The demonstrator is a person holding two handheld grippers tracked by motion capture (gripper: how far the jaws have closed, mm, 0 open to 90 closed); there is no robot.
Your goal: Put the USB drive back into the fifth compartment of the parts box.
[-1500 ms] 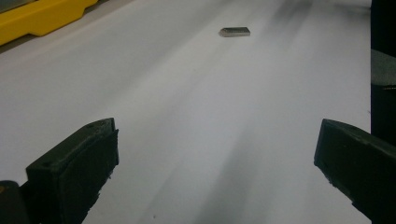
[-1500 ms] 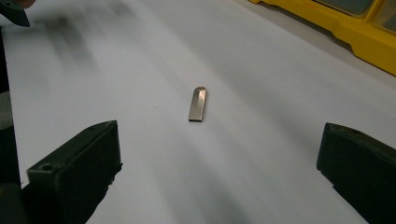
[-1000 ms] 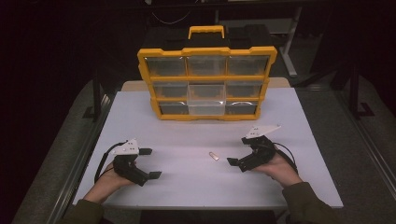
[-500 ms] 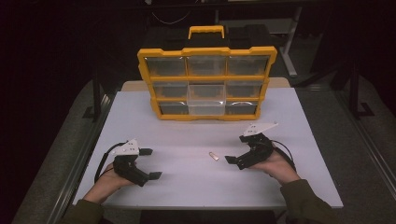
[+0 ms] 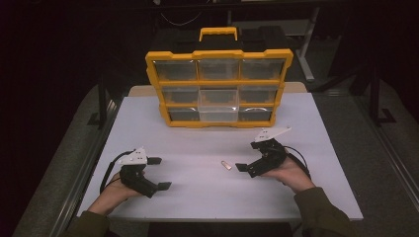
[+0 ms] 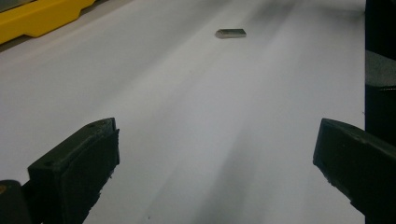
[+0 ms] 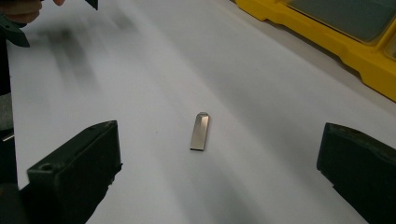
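Right gripper view puts the small metal stick (image 7: 200, 131) dead ahead of you, lying flat on the white surface (image 7: 140, 84), framed between your two black jaws but not touched by either. From the high view, that metal stick (image 5: 226, 165) sits near the middle of the surface (image 5: 197, 143), just beside the tip of your right gripper (image 5: 249, 160), which rests low with its jaws spread wide and nothing between them. Your right hand (image 5: 289, 173) cradles it from behind. Over on the other side, your left gripper (image 5: 159, 173) is well apart from the stick, jaws likewise released and empty, with your left hand (image 5: 113, 192) wrapped around its body. Left gripper view looks along the surface (image 6: 187, 116) and catches the metal stick (image 6: 230, 33) far off, lying flat. Beyond it all, the yellow organizer case (image 5: 219, 89) stands upright at the far edge of the surface, its clear compartments facing you, black handle (image 5: 218, 33) on top.
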